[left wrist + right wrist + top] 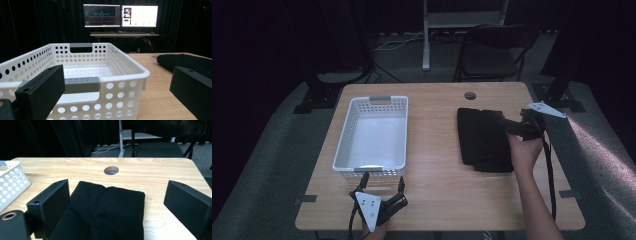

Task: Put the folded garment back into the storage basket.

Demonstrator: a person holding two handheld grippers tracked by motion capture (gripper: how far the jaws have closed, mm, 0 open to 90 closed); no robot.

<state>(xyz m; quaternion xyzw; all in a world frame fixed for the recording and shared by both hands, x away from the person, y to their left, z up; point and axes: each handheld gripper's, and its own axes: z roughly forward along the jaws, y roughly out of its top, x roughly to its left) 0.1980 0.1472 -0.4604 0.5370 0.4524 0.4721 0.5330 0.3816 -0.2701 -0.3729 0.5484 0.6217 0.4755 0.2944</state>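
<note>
White perforated basket (pixel 371 138) on left half of table, grey handles, nothing inside afaict. Folded black cloth (pixel 482 140) flat on right half, well apart from basket. Right gripper (pixel 511 126) over cloth's right edge, jaws spread wide w/ cloth between them in right gripper view. Left gripper (pixel 382 182) near front edge, just in front of basket, jaws also wide apart, holding nothing. Light wood table (pixel 437 200), cable hole (pixel 470 95) at far edge. Dark room; chair (pixel 492 52) behind, lit monitors (pixel 120 15) in bg.

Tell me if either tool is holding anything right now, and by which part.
Nothing is held. The right tool is open over the folded black cloth, jaws either side of it, not closed. The left tool is open near the white basket.
</note>
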